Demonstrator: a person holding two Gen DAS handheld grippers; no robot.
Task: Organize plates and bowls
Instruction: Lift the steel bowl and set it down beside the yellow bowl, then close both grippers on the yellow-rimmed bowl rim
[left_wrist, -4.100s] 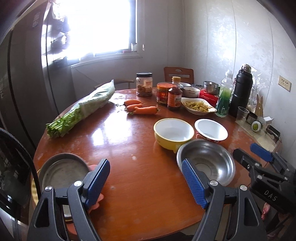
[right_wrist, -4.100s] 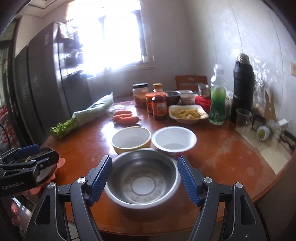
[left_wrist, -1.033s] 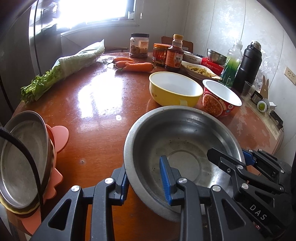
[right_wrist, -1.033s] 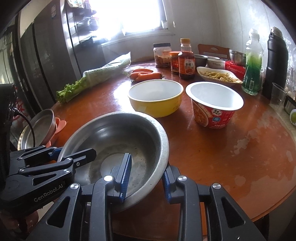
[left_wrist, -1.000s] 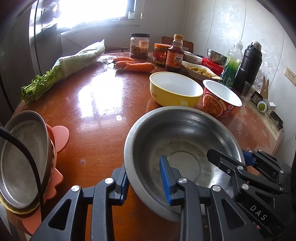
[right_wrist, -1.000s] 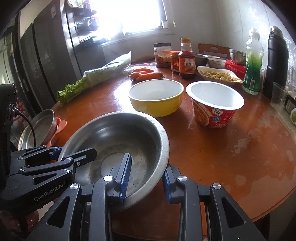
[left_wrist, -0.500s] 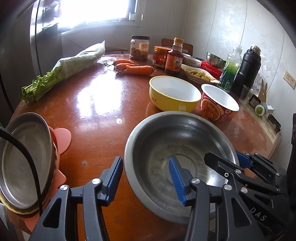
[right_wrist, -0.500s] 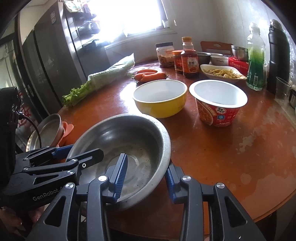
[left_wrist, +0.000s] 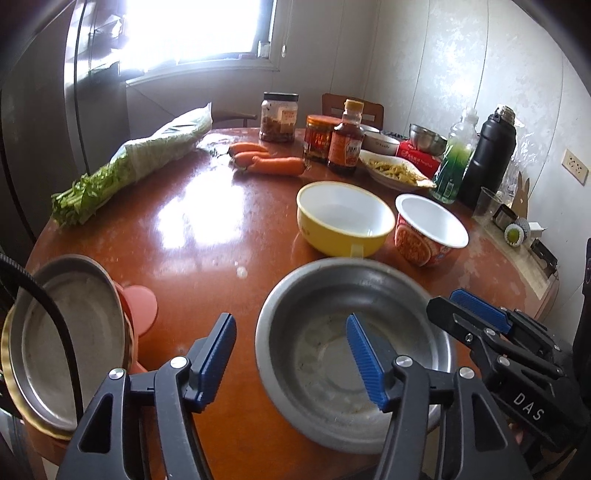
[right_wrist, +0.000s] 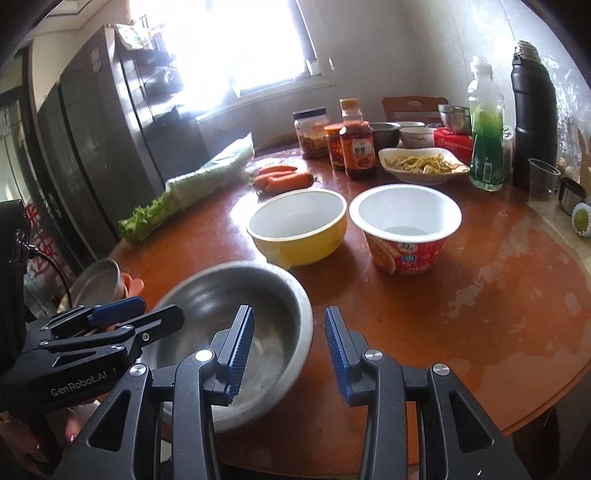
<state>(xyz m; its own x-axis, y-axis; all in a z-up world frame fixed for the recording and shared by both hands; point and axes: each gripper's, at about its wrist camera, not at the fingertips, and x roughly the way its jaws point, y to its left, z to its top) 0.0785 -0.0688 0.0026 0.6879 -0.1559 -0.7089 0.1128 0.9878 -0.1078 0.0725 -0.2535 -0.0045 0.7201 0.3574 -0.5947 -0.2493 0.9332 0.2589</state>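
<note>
Both the left gripper (left_wrist: 291, 360) and right gripper (right_wrist: 290, 352) stand released, jaws straddling the steel bowl's (left_wrist: 332, 295) near rim; left's just widened.

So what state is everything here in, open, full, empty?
steel bowl: upright, empty.
yellow bowl: upright, no food inside.
noodle cup: lidless.
sauce bottle: capped.
left hand-held gripper: open, jaws just opening, bowl rim between, unpressed.
right hand-held gripper: open, just opening, astride bowl rim.
</note>
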